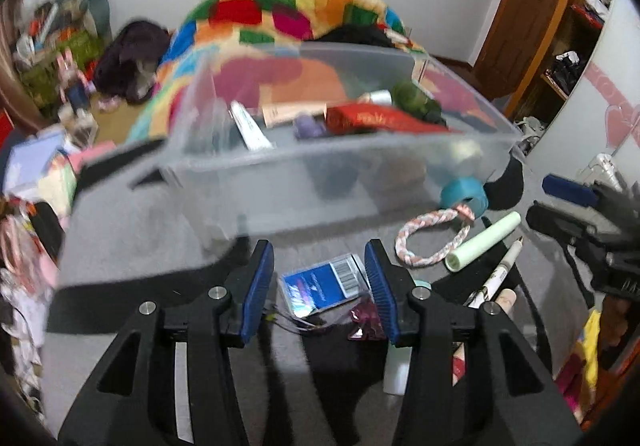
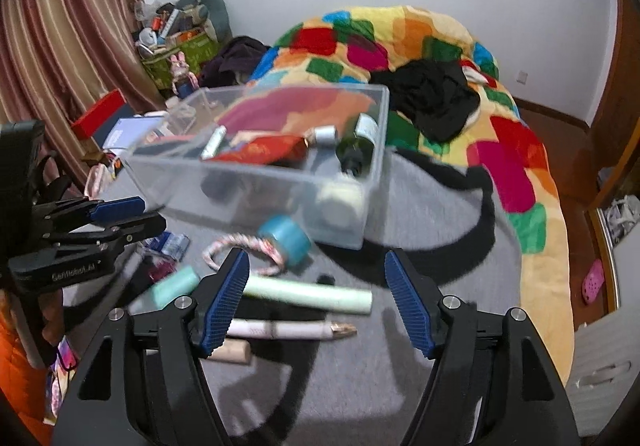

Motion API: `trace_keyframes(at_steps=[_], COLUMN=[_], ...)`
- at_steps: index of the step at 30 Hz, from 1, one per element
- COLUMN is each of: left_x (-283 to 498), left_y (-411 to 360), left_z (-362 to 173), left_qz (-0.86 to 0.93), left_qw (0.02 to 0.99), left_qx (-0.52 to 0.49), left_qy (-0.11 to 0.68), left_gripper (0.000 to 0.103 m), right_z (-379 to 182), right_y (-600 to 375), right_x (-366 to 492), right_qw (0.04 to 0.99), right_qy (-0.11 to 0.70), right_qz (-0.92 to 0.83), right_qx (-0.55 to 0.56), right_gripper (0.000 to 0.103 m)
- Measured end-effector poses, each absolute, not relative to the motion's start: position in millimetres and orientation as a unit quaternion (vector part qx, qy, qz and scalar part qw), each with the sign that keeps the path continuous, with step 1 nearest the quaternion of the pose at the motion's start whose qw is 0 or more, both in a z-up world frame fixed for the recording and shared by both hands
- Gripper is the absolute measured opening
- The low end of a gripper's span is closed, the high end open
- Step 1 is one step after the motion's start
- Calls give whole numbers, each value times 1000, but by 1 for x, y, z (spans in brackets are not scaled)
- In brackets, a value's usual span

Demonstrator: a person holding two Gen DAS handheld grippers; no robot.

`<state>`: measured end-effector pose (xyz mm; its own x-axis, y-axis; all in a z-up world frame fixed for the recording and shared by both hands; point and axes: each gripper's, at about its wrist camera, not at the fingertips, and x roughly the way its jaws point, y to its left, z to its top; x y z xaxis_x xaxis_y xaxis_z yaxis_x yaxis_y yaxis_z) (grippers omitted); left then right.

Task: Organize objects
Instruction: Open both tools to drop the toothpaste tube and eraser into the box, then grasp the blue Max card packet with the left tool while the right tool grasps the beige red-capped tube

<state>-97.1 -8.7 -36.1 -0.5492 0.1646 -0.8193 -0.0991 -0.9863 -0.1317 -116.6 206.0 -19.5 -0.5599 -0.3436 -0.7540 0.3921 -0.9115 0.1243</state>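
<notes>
Left wrist view — both hand-held grippers (image 1: 319, 286) (image 2: 316, 300) apart, clear bin (image 1: 320, 169) ahead, rope toy (image 1: 432, 238) beside green tube (image 1: 482, 242)

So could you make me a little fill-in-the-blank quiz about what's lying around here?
1. The dark green bottle lies inside the clear plastic ____.
2. The braided rope ring is tied to a ____-coloured wheel.
3. The left gripper hovers with its jaws ____ over the blue card.
4. Between the right gripper fingers lies a pale ____ tube.

Missing words: bin; teal; open; green
</notes>
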Motion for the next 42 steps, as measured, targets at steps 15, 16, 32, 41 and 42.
trace_keyframes(at_steps=[15,16,32,41,42], left_x=[-92,-91,-90,-104,-104], left_y=[-3,-3,3,6,6], left_z=[-54,-54,-49,-55,-55], left_qz=[867,867,868,862,863], left_qw=[42,41,73,82,84], left_qx=[-497,-497,-490,-499,-496], left_qy=[-10,-4,24,41,40], left_gripper=[67,68,67,64,56], right_z=[-44,-43,-48,-47,-47], right_y=[212,208,179,173,174], right_x=[-118,-121,-145,-143,-143], right_qw=[201,202,237,255,255], right_qy=[22,25,31,34,32], right_qz=[-873,-875,-864,-861,-861], right_qx=[443,439,444,438,439], right_gripper=[67,67,33,12,11])
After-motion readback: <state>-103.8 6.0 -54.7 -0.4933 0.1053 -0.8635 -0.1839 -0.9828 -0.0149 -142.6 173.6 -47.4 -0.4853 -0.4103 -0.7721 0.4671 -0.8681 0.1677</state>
